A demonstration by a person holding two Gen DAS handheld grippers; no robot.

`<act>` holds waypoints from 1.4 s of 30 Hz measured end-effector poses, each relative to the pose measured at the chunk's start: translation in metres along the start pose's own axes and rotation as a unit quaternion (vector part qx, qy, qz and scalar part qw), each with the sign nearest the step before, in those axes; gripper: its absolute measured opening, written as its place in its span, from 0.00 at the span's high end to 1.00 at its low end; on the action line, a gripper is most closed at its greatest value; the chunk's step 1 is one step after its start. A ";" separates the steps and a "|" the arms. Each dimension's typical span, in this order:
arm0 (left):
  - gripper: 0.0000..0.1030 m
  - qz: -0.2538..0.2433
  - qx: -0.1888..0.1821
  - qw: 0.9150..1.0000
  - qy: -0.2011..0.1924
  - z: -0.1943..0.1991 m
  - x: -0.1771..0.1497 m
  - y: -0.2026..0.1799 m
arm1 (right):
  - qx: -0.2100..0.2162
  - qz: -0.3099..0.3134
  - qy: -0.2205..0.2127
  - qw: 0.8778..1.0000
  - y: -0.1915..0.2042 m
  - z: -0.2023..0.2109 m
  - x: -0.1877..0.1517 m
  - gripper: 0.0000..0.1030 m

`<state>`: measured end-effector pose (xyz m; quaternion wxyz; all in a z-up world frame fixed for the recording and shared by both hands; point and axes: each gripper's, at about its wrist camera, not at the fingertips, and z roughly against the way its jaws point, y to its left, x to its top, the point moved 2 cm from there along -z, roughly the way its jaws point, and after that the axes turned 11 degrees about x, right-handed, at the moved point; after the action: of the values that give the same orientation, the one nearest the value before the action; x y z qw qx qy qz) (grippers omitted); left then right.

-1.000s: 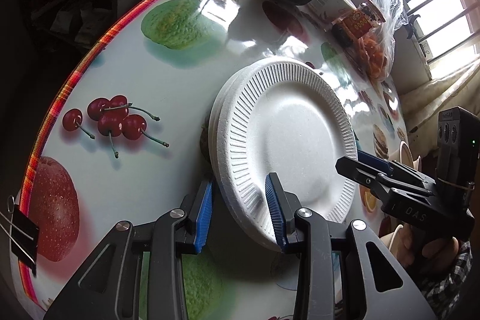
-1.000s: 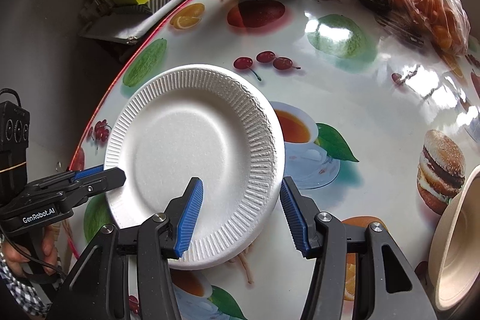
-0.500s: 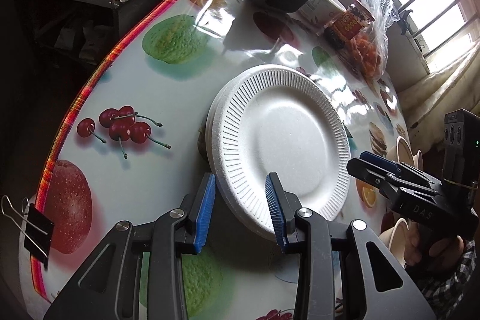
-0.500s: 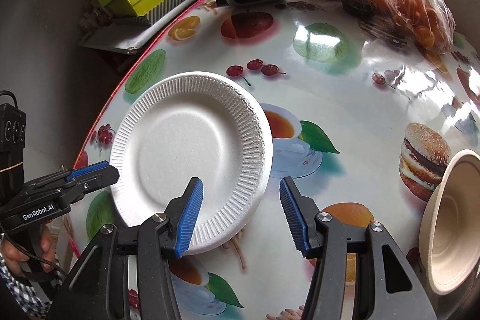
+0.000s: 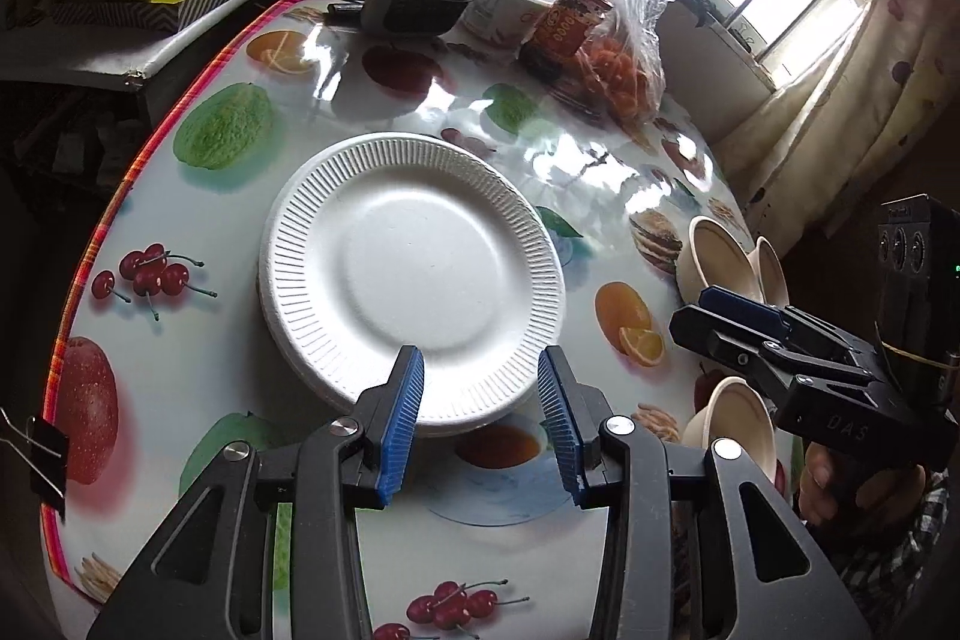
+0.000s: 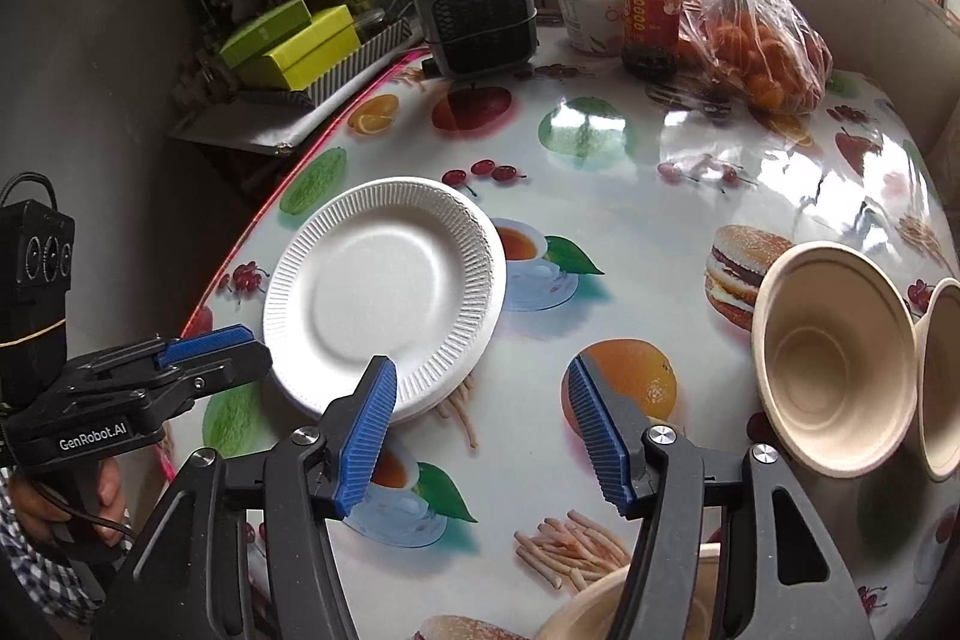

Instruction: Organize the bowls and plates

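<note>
A stack of white foam plates (image 5: 414, 274) lies on the fruit-print table; it also shows in the right wrist view (image 6: 384, 292). My left gripper (image 5: 480, 418) is open and empty, just short of the stack's near rim; it shows at the left of the right wrist view (image 6: 210, 349). My right gripper (image 6: 480, 430) is open and empty above the table, right of the stack; it shows in the left wrist view (image 5: 729, 313). Beige bowls (image 6: 834, 358) stand tilted at the right, with another bowl (image 6: 606, 604) below my right gripper. Bowls (image 5: 720, 256) also show in the left wrist view.
At the far edge stand a small grey heater (image 6: 483, 19), a white tub (image 6: 585, 7), a red-labelled jar (image 6: 651, 13) and a bag of oranges (image 6: 756, 40). Yellow-green boxes (image 6: 294, 40) sit on a shelf beyond the left table edge (image 5: 114, 214).
Both grippers have drawn back from the plate stack. My left jaws, which straddled the stack's rim, are now off it. More of the table and the bowls has come into view.
</note>
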<state>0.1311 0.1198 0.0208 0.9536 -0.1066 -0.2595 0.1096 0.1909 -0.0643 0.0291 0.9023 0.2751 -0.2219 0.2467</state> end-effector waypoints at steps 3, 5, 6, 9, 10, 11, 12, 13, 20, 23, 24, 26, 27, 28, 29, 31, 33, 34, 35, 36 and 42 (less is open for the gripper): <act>0.60 -0.026 -0.024 0.999 0.002 -0.002 -0.004 -0.020 | -0.013 -0.012 -0.028 0.999 -0.005 0.025 -0.013 0.42; 0.60 -0.043 -0.035 0.998 0.005 -0.004 -0.007 -0.033 | -0.026 -0.022 -0.045 0.998 -0.010 0.041 -0.023 0.42; 0.60 -0.051 -0.042 0.998 0.006 -0.005 -0.009 -0.039 | -0.033 -0.025 -0.053 0.998 -0.013 0.048 -0.029 0.42; 0.60 -0.069 -0.060 0.996 0.014 -0.010 -0.013 -0.056 | -0.058 -0.041 -0.076 0.995 -0.023 0.071 -0.047 0.42; 0.60 -0.076 -0.068 0.995 0.017 -0.012 -0.014 -0.062 | -0.067 -0.048 -0.085 0.993 -0.027 0.079 -0.054 0.42; 0.60 -0.081 -0.076 0.994 0.018 -0.013 -0.015 -0.067 | -0.074 -0.057 -0.093 0.991 -0.031 0.086 -0.060 0.42; 0.60 -0.089 -0.083 0.992 0.019 -0.015 -0.016 -0.073 | -0.084 -0.067 -0.101 0.989 -0.036 0.092 -0.068 0.42; 0.60 -0.097 -0.085 0.991 0.021 -0.017 -0.017 -0.080 | -0.096 -0.077 -0.111 0.986 -0.040 0.099 -0.075 0.42; 0.61 -0.168 -0.093 0.981 0.031 -0.029 -0.030 -0.123 | -0.143 -0.149 -0.157 0.966 -0.071 0.135 -0.134 0.42; 0.61 -0.195 -0.096 0.975 0.039 -0.033 -0.037 -0.135 | -0.159 -0.165 -0.170 0.959 -0.079 0.145 -0.153 0.42; 0.60 -0.202 -0.098 0.974 0.044 -0.035 -0.039 -0.138 | -0.162 -0.168 -0.174 0.957 -0.080 0.147 -0.159 0.42; 0.60 -0.215 -0.099 0.970 0.056 -0.039 -0.042 -0.143 | -0.162 -0.174 -0.183 0.954 -0.082 0.151 -0.168 0.42; 0.60 -0.220 -0.099 0.969 0.056 -0.040 -0.043 -0.144 | -0.160 -0.175 -0.187 0.953 -0.083 0.152 -0.171 0.42; 0.60 -0.226 -0.098 0.968 0.055 -0.040 -0.044 -0.146 | -0.159 -0.176 -0.189 0.953 -0.083 0.151 -0.174 0.42; 0.60 -0.230 -0.097 0.967 0.055 -0.041 -0.045 -0.146 | -0.159 -0.176 -0.189 0.953 -0.084 0.150 -0.176 0.42; 0.61 -0.231 -0.105 0.965 0.059 -0.043 -0.047 -0.148 | -0.159 -0.173 -0.186 0.954 -0.084 0.145 -0.178 0.42; 0.60 -0.236 -0.108 0.964 0.056 -0.044 -0.049 -0.148 | -0.152 -0.169 -0.180 0.957 -0.084 0.140 -0.180 0.42; 0.61 -0.240 -0.107 0.964 0.050 -0.043 -0.051 -0.149 | -0.149 -0.168 -0.178 0.958 -0.084 0.138 -0.180 0.42; 0.61 -0.239 -0.109 0.963 0.050 -0.044 -0.052 -0.149 | -0.146 -0.167 -0.177 0.959 -0.084 0.137 -0.180 0.42; 0.60 -0.234 -0.111 0.964 0.054 -0.046 -0.053 -0.148 | -0.145 -0.166 -0.177 0.959 -0.085 0.136 -0.182 0.44; 0.61 -0.222 -0.103 0.966 0.080 -0.059 -0.061 -0.146 | -0.129 -0.168 -0.173 0.962 -0.093 0.129 -0.186 0.48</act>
<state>0.1330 -0.0437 -0.0199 0.9556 -0.1520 -0.2096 -0.1407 0.0642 -0.2701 -0.0097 0.9064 0.2278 -0.3557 0.0095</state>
